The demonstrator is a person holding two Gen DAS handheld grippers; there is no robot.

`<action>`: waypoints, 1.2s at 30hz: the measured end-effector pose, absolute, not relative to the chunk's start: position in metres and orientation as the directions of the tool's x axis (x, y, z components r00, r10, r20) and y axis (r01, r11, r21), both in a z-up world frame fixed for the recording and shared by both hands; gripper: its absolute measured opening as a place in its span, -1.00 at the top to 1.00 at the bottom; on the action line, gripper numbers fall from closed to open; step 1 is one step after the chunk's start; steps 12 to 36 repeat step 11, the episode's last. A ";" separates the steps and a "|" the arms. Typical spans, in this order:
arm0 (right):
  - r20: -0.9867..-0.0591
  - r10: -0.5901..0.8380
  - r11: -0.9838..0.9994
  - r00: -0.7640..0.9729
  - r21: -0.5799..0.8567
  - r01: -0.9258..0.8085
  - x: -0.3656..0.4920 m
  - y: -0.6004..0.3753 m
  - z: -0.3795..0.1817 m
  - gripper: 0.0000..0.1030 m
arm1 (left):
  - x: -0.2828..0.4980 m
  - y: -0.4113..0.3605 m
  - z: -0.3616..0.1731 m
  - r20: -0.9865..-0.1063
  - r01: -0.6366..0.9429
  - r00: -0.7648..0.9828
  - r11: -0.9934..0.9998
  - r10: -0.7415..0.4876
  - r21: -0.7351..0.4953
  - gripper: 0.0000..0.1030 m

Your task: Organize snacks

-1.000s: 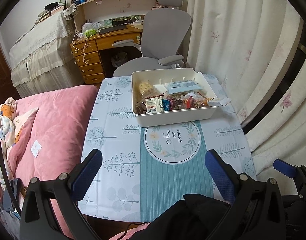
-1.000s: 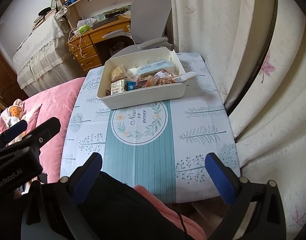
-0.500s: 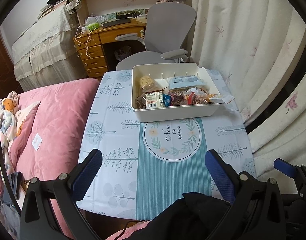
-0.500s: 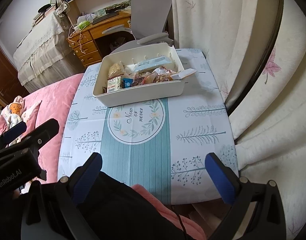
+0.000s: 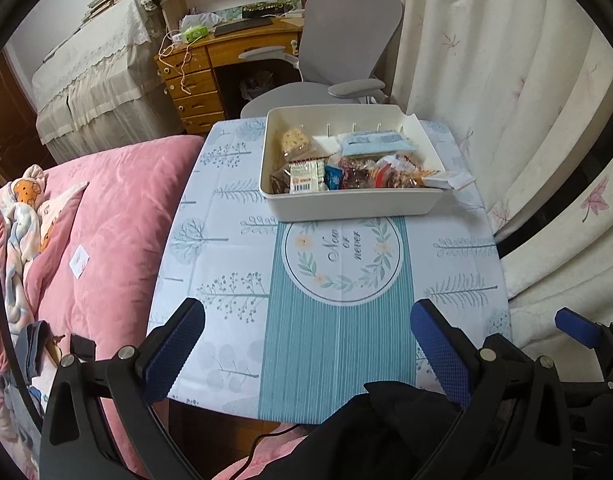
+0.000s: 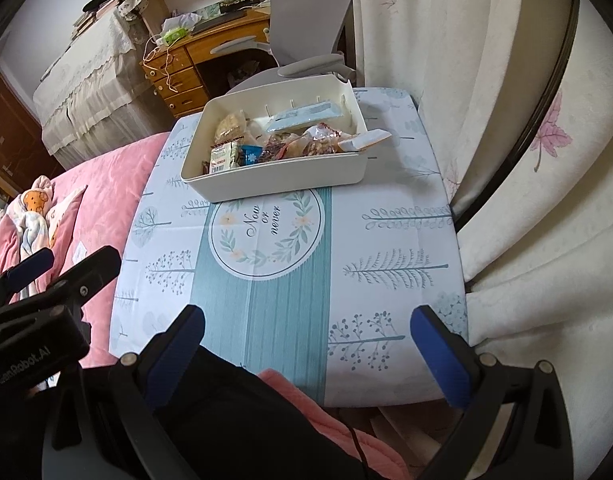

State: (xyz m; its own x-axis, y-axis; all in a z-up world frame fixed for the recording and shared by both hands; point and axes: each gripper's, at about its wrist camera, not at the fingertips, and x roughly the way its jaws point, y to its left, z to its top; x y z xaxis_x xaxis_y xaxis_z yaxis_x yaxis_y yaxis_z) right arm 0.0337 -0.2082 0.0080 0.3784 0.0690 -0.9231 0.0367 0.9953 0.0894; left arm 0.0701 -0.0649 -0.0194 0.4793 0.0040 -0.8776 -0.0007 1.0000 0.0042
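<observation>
A cream plastic bin (image 5: 346,202) (image 6: 282,176) sits at the far end of the small table, filled with several wrapped snacks. A white flat packet (image 5: 450,179) (image 6: 364,139) hangs over its right rim, and a pale blue packet (image 5: 372,142) lies at the back. My left gripper (image 5: 306,354) hovers open over the table's near edge, nothing between its blue pads. My right gripper (image 6: 306,356) is likewise open and empty, low over the near edge. Both are well short of the bin.
The table wears a blue-and-white tree-print cloth (image 5: 334,320) (image 6: 390,272). A pink quilted bed (image 5: 106,240) borders the left side. Cream curtains (image 5: 526,100) hang close on the right. A grey office chair (image 5: 342,40) and wooden desk (image 5: 210,72) stand behind the bin.
Both grippers have drifted slightly, so the table and bin sit a little lower and nearer in each view. The jaws stay open and nothing has been picked up.
</observation>
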 end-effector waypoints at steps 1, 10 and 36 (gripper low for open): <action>-0.924 0.068 0.996 0.375 0.087 0.034 0.033 -0.210 0.007 -1.00 | 0.069 -0.066 -0.020 -0.878 -0.005 0.479 1.000 0.007 0.006 -0.98; -0.927 0.090 0.996 0.364 0.092 -0.012 0.027 -0.226 0.004 -1.00 | 0.049 -0.077 -0.020 -0.875 -0.069 0.483 0.998 0.044 0.012 -0.98; -0.926 0.094 0.995 0.366 0.093 -0.020 0.026 -0.227 0.003 -1.00 | 0.046 -0.078 -0.020 -0.873 -0.078 0.485 0.997 0.050 0.014 -0.98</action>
